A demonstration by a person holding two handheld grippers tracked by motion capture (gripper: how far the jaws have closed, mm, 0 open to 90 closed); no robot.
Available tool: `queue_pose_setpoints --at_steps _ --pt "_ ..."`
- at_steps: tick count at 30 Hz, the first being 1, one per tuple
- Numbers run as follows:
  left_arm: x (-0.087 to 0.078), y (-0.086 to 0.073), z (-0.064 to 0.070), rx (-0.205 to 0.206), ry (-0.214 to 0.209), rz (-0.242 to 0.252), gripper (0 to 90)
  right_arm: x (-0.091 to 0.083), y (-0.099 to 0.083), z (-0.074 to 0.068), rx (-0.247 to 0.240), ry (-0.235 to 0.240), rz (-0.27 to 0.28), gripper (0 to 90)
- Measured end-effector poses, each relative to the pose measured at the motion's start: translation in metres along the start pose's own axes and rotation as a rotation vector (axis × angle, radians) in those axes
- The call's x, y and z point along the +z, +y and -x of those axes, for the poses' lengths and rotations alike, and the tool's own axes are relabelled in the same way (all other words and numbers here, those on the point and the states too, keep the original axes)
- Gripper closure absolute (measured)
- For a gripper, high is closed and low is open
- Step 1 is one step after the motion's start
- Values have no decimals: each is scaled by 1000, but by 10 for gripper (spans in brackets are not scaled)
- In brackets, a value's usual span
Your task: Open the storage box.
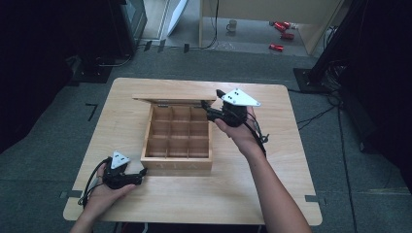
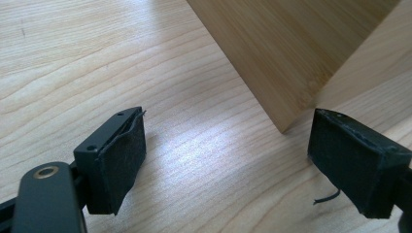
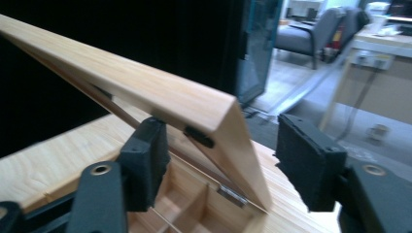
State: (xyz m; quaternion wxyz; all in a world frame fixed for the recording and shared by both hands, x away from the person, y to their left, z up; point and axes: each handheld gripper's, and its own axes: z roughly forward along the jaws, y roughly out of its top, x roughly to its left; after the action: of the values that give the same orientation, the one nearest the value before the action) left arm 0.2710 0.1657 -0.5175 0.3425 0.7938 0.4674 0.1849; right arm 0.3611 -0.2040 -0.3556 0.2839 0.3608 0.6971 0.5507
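- Left tongs (image 1: 142, 173): rest low on the surface (image 1: 204, 204) near its front-left corner, jaws spread wide with nothing between them. In the left gripper view the front-left corner of the wooden box (image 2: 286, 63) stands just ahead of the gap, close to the right pad but apart from it.
- Wooden box (image 1: 177, 165): sits mid-surface, its front wall facing the front edge. The inside is a grid of small compartments, all apparently empty. Faint lettering on the front wall is too small to read.
- Lid (image 1: 174, 97): hinged along the box's back edge, raised and leaning forward over the back row of compartments. Its long axis runs left to right, parallel to the surface's back edge.
- Right tongs (image 1: 210, 114): held raised at the lid's right end, jaws spread. In the right gripper view the lid's end (image 3: 238, 145) lies between the pads (image 3: 145, 162), one pad under the lid and the other beyond its end; whether either touches is unclear.
- Judgement: the right hand (image 1: 240, 133) is nearer the lid; any lid move turns on the hinge line at the back.
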Motion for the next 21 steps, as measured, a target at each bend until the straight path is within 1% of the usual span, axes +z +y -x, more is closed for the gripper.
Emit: queue_pose_setpoints --at_steps 1,2,4,6,9,11,13,16,17,21 --pt "0 0 0 2 -2 -3 142 5 1 3 4 24 6 418" --pt "0 0 0 2 -1 -2 142 7 2 5 3 33 11 432" --pt "0 0 0 2 -2 -2 142 10 4 7 4 47 21 456" --pt "0 0 0 2 -3 -2 142 13 5 10 7 49 28 472" --pt "0 0 0 3 -5 -4 142 17 6 15 9 41 42 500" --pt "0 0 1 6 -5 -4 142 21 8 17 2 13 55 516" --pt "0 1 1 9 -4 -6 142 24 10 19 8 1 56 524" --pt "0 1 1 11 -3 -8 142 28 13 22 15 -4 55 534" --pt "1 1 1 12 -2 -7 142 32 16 26 17 -8 57 547" --pt "1 1 1 12 -2 -7 143 39 20 35 29 -12 61 592"
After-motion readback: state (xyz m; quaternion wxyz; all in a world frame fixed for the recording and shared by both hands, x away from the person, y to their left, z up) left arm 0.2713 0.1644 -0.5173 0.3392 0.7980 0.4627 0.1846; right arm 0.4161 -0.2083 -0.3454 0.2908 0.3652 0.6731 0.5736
